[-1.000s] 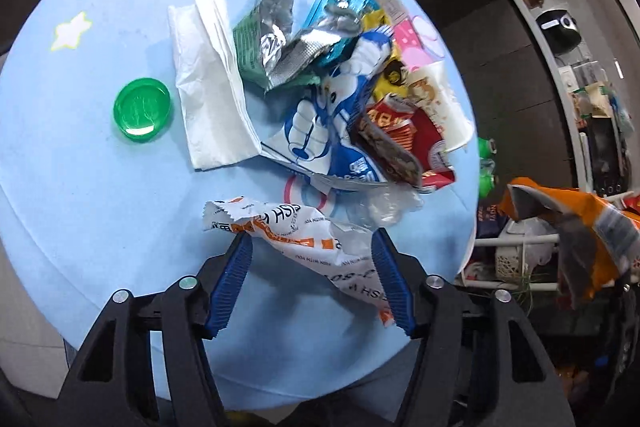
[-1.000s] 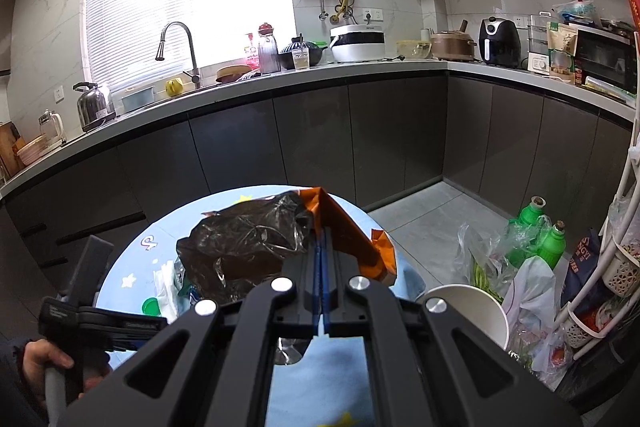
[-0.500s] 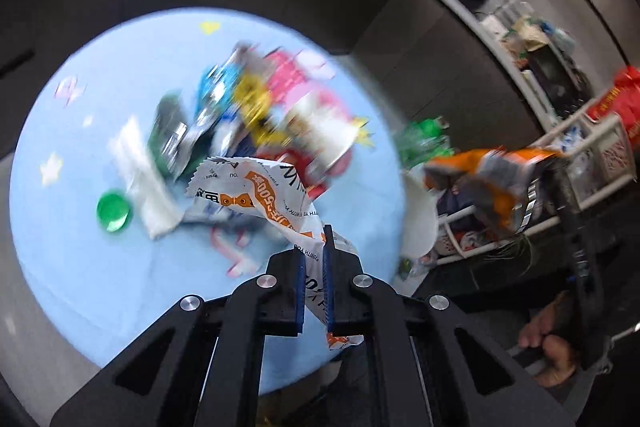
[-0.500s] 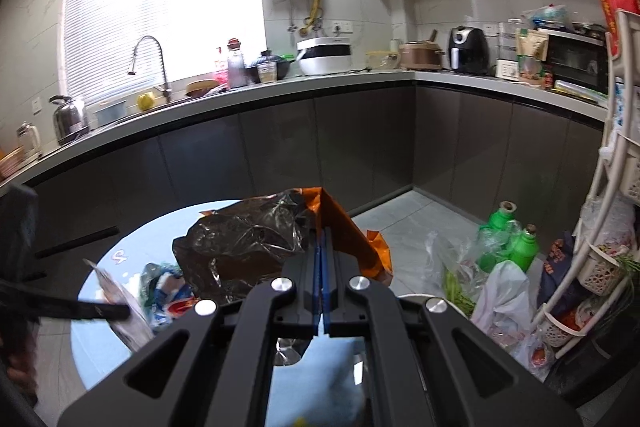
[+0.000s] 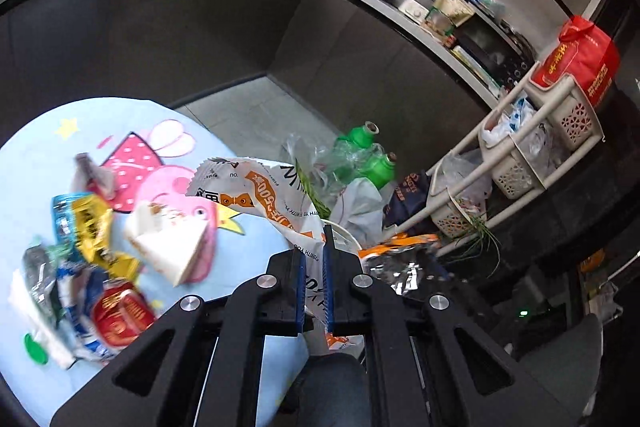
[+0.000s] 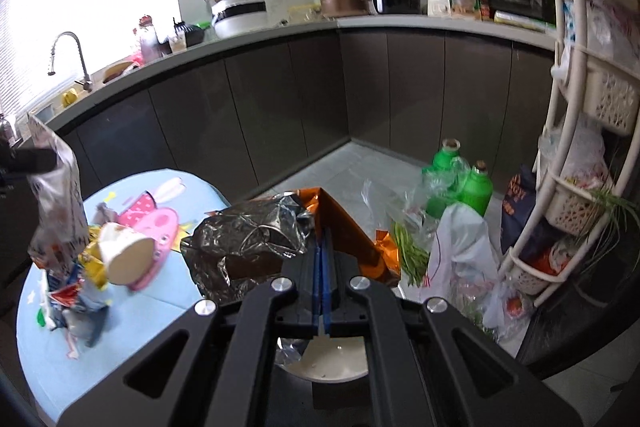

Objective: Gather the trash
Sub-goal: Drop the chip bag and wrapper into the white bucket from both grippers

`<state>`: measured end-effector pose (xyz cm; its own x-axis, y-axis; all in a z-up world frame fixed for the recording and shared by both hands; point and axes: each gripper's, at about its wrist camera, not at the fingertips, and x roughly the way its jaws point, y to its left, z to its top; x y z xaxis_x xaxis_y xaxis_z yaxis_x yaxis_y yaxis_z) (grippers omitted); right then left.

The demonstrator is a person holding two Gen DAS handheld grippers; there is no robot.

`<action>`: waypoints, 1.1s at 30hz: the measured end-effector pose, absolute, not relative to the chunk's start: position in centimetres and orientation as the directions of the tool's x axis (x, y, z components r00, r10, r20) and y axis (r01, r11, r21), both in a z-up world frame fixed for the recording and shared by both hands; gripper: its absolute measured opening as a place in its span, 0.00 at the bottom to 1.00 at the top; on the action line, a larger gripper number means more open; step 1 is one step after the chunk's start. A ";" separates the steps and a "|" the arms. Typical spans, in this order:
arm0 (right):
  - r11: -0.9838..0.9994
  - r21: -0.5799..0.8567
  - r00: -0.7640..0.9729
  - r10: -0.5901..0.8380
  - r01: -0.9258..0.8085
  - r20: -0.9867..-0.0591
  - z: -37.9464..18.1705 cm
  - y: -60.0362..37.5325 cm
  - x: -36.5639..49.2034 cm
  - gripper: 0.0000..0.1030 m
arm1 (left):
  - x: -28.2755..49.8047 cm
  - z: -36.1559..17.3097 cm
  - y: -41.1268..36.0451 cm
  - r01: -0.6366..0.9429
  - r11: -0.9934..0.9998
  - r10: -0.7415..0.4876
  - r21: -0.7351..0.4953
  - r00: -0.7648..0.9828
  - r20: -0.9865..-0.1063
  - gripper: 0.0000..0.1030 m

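Note:
In the left wrist view my left gripper (image 5: 312, 255) is shut on a white-and-orange snack wrapper (image 5: 256, 187), held in the air past the right edge of the round light-blue table (image 5: 40, 155). A pile of wrappers (image 5: 92, 267) and a tipped paper cup (image 5: 168, 239) lie on the table. My right gripper (image 6: 322, 243) is shut on a crumpled orange-and-silver foil bag (image 6: 256, 239). It hangs over a white bin (image 6: 332, 363) on the floor. In the right wrist view the white-and-orange wrapper (image 6: 56, 187) hangs at the far left.
Green bottles (image 6: 460, 183) and plastic bags with vegetables (image 6: 452, 259) sit on the floor beside the bin. A white rack of baskets (image 6: 580, 187) stands at the right. Dark cabinets under a cluttered counter (image 6: 400, 23) close off the back.
My left gripper shut on the white-and-orange wrapper, lifted it off the table and swung right. My right gripper sank with the foil bag; the white bin now lies under it.

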<state>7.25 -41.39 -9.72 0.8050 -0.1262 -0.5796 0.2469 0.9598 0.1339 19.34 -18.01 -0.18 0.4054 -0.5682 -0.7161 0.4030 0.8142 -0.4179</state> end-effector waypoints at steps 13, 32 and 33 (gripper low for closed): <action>0.956 0.158 0.688 -0.059 0.248 -0.724 -20.7 -44.2 13.2 0.29 | 24.9 -7.0 -25.0 0.410 0.806 -0.561 -0.427 0.298 -0.773 0.06; 0.934 0.195 0.633 -0.041 0.299 -0.773 -23.6 -45.7 9.5 0.45 | 24.4 -13.9 -32.9 0.505 0.775 -0.542 -0.381 0.220 -0.811 0.62; 0.935 0.194 0.633 -0.041 0.297 -0.773 -23.6 -45.6 9.4 0.48 | 24.3 -13.6 -32.7 0.500 0.781 -0.540 -0.374 0.241 -0.807 0.64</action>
<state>9.40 -45.61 -23.58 0.6333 -0.0413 -0.7728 0.2975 0.9349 0.1938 24.28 -32.66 -13.62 0.2406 -0.5398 -0.8067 0.5000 0.7813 -0.3737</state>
